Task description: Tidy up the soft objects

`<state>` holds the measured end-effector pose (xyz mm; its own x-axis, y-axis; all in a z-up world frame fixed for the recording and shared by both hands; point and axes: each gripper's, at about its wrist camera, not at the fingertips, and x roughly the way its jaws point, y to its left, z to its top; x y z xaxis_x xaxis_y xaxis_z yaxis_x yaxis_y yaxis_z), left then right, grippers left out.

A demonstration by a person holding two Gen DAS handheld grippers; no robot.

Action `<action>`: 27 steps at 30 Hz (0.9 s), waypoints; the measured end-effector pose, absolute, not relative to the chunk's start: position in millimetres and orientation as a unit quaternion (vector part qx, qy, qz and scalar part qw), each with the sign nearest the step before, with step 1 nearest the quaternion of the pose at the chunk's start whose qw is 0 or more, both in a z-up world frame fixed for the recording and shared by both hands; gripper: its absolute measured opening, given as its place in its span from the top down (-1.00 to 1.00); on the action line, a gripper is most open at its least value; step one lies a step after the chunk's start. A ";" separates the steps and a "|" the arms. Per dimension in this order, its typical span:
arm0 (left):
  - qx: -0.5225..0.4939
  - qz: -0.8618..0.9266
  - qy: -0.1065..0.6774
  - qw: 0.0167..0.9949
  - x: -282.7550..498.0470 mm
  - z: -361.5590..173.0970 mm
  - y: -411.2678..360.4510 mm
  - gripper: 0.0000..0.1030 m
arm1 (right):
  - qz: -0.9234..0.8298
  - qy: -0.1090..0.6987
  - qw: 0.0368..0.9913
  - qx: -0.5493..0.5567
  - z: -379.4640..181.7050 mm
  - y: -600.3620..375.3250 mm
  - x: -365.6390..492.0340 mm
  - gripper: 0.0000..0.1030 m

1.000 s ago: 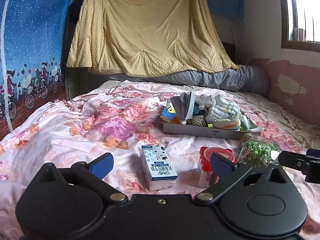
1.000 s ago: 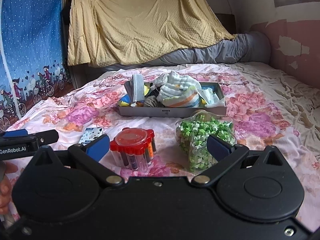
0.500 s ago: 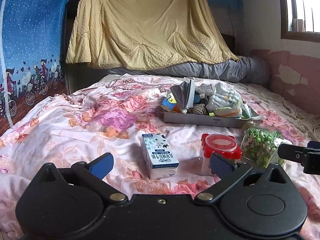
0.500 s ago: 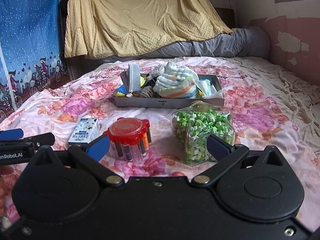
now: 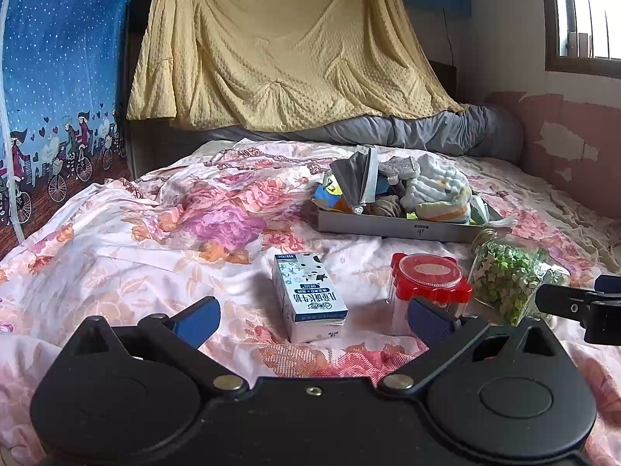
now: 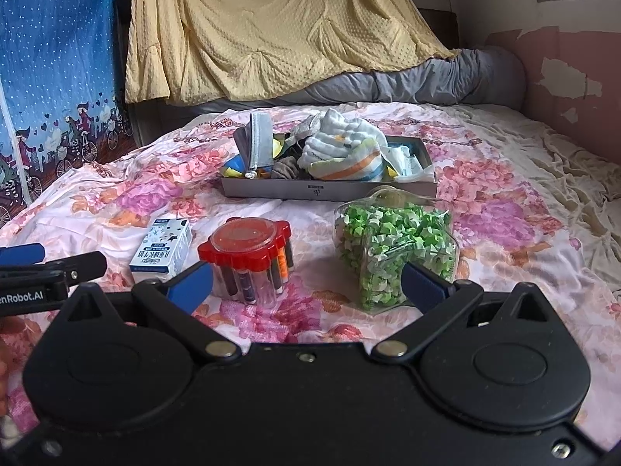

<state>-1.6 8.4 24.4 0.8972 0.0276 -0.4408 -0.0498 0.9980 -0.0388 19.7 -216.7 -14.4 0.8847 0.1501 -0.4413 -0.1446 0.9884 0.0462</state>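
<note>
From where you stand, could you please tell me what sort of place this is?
Most likely a bedroom in a home: the items sit on a bed with a floral sheet, a rolled grey quilt lies along its far end, and a yellow blanket hangs behind it.

Bed [image 6: 504,178] carries all items. Near row, left to right: milk carton [image 6: 162,250] lying flat, marker holder [image 6: 248,260] upright, jar of paper stars [image 6: 392,248] on its side. Far of this row: tray [image 6: 326,191], soft objects [image 6: 341,151] heaped in it. Blanket [image 6: 271,27] hangs behind bed; rolled quilt [image 6: 427,77] along far edge.
</note>
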 end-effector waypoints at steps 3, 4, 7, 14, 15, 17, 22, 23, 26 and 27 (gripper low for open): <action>-0.024 0.020 0.226 0.974 -1.4 24.0 8.2 -0.99 | 0.076 0.230 0.970 0.006 -15.2 -217.2 21.2 -0.99; -0.024 0.020 0.226 0.974 -1.5 24.2 8.3 -0.99 | 0.076 0.230 0.970 0.006 -15.2 -217.2 21.4 -0.99; -0.024 0.020 0.226 0.974 -1.4 24.0 8.3 -0.99 | 0.076 0.230 0.970 0.006 -15.4 -217.0 21.2 -0.99; -0.024 0.020 0.226 0.974 -1.5 24.2 8.0 -0.99 | 0.076 0.230 0.970 0.005 -15.8 -217.5 21.2 -0.99; -0.024 0.020 0.226 0.974 -1.6 23.9 7.9 -0.99 | 0.076 0.230 0.970 0.005 -15.7 -217.5 21.1 -0.99; -0.024 0.020 0.226 0.974 -1.5 24.0 7.8 -0.99 | 0.076 0.230 0.970 0.006 -15.7 -217.4 21.1 -0.99; -0.024 0.020 0.226 0.974 -1.7 24.5 7.4 -0.99 | 0.076 0.231 0.970 0.005 -15.7 -217.5 21.1 -0.99; -0.024 0.020 0.226 0.974 -1.7 24.5 7.4 -0.99 | 0.076 0.231 0.970 0.005 -15.7 -217.4 21.4 -0.99; -0.024 0.020 0.226 0.974 -1.6 23.7 7.8 -0.99 | 0.076 0.231 0.970 0.006 -15.7 -217.6 21.1 -0.99; -0.024 0.020 0.226 0.974 -1.6 23.9 7.7 -0.99 | 0.076 0.230 0.970 0.005 -15.7 -217.7 21.0 -0.99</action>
<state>-1.6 7.7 23.9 0.8970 0.0281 -0.4411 -0.0498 0.9980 -0.0378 21.0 -217.7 -15.7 0.8821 0.1505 -0.4464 -0.1454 0.9883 0.0457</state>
